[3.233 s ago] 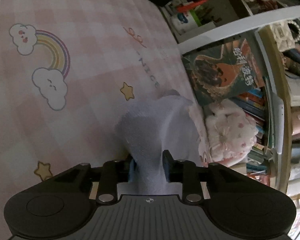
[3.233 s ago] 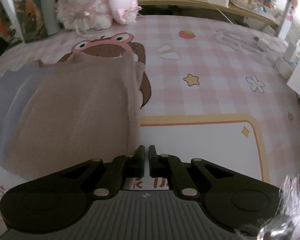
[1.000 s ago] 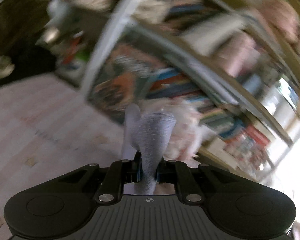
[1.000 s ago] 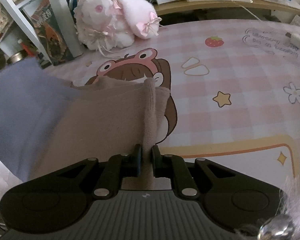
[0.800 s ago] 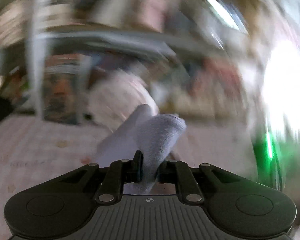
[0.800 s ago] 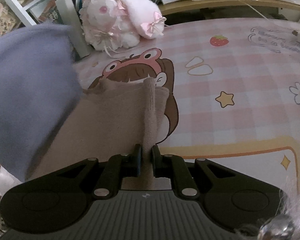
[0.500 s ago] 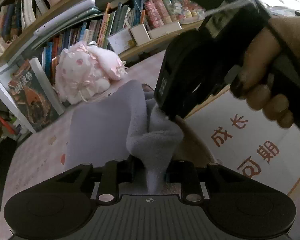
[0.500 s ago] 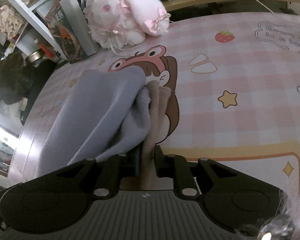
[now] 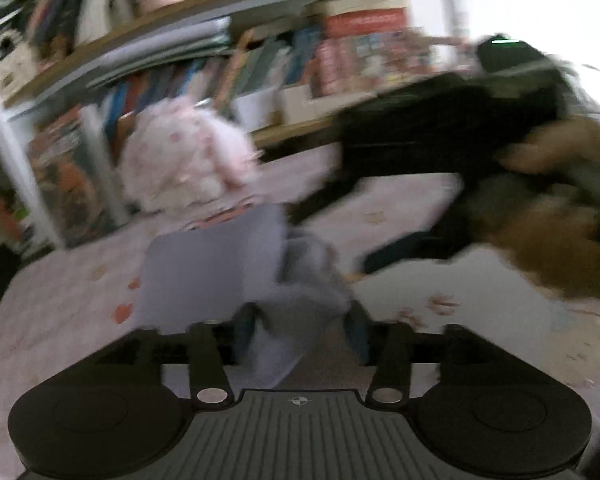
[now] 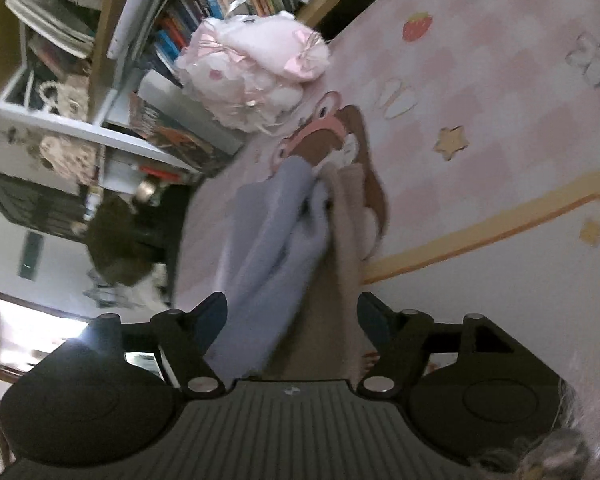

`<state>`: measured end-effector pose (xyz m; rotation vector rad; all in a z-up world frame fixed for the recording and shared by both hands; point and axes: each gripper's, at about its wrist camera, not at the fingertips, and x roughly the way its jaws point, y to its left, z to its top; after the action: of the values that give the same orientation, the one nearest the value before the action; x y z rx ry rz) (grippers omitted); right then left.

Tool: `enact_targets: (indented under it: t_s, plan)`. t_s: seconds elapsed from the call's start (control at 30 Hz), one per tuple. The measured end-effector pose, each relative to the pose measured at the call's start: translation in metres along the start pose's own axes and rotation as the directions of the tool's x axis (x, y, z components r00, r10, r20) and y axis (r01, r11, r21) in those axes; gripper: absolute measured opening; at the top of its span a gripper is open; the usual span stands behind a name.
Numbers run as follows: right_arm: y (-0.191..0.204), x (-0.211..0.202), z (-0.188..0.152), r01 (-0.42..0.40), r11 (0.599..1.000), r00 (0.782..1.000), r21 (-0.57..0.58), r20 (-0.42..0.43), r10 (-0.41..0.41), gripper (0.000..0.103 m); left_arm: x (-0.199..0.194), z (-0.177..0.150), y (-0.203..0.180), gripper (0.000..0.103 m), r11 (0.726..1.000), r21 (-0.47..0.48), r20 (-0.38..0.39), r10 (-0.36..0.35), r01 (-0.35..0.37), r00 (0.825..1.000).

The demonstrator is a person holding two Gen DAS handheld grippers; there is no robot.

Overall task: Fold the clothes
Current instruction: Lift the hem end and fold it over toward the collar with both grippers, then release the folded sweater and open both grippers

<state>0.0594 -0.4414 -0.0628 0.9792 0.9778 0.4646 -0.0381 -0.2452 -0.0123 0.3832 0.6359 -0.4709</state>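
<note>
Both grippers have just been opening: the left gripper [image 9: 300, 332] stands wide around a loose lilac fold, the right gripper [image 10: 292, 320] wide too. The lilac-and-beige garment [image 10: 284, 240] lies folded on the pink mat [image 10: 480, 128], plush toy [image 10: 256, 68] beyond.

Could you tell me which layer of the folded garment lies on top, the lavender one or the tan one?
The lavender layer lies on top; the tan layer shows only along its right edge.
</note>
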Motion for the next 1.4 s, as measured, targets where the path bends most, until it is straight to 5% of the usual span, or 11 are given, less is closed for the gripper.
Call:
enact_targets:
  t_s: [0.13, 0.3, 0.4, 0.57, 0.67, 0.83, 0.97, 1.07, 1.2, 1.3, 1.4]
  plan:
    - [0.006, 0.029, 0.008, 0.035, 0.999, 0.999, -0.002, -0.032, -0.035, 0.075, 0.000, -0.011, 0.000, 0.060, 0.997, -0.012, -0.030, -0.071, 0.070, 0.997]
    - [0.020, 0.056, 0.018, 0.100, 0.992, 0.995, -0.072, 0.006, -0.099, 0.069, 0.010, -0.020, 0.040, 0.060, 0.949, -0.282, -0.044, -0.162, 0.143, 0.986]
    - [0.038, 0.064, 0.020, 0.151, 0.967, 0.988, -0.204, 0.053, -0.143, 0.016, 0.020, -0.029, 0.057, 0.060, 0.899, -0.403, -0.038, -0.206, 0.173, 0.978]
    - [0.083, 0.039, -0.018, 0.114, 0.756, 0.989, -0.645, 0.147, -0.024, 0.016, 0.025, -0.033, 0.060, 0.060, 0.888, -0.418, -0.046, -0.228, 0.189, 0.972]
    - [0.075, 0.061, -0.025, 0.332, 0.662, 0.943, -0.672, 0.224, -0.246, 0.020, 0.020, -0.031, 0.062, 0.060, 0.886, -0.414, -0.044, -0.246, 0.207, 0.968]
    - [0.063, 0.058, -0.014, 0.424, 0.683, 0.906, -0.595, 0.262, -0.334, 0.052, -0.021, -0.027, 0.084, 0.060, 0.888, -0.404, 0.042, -0.222, 0.220, 0.974]
    - [0.069, 0.024, -0.020, 0.432, 0.719, 0.900, -0.544, 0.308, -0.307, 0.055, -0.041, -0.033, 0.124, 0.057, 0.866, -0.479, 0.081, -0.117, 0.142, 0.990]
    - [0.070, 0.027, -0.030, 0.332, 0.784, 0.943, -0.525, 0.176, -0.281, 0.055, -0.029, -0.035, 0.139, 0.053, 0.855, -0.513, 0.048, -0.055, 0.072, 0.997]
    - [0.069, 0.038, -0.042, 0.225, 0.848, 0.968, -0.480, 0.007, -0.252, 0.043, -0.009, -0.035, 0.132, 0.044, 0.875, -0.479, 0.026, -0.064, 0.068, 0.998]
    - [0.068, 0.042, -0.048, 0.220, 0.851, 0.969, -0.476, 0.009, -0.246, 0.010, 0.010, -0.039, 0.124, 0.038, 0.888, -0.460, -0.063, -0.050, 0.016, 0.997]
    - [0.074, 0.021, -0.053, 0.129, 0.867, 0.991, -0.482, 0.028, -0.131, 0.009, 0.013, -0.044, 0.126, 0.039, 0.879, -0.477, -0.073, -0.055, 0.014, 0.996]
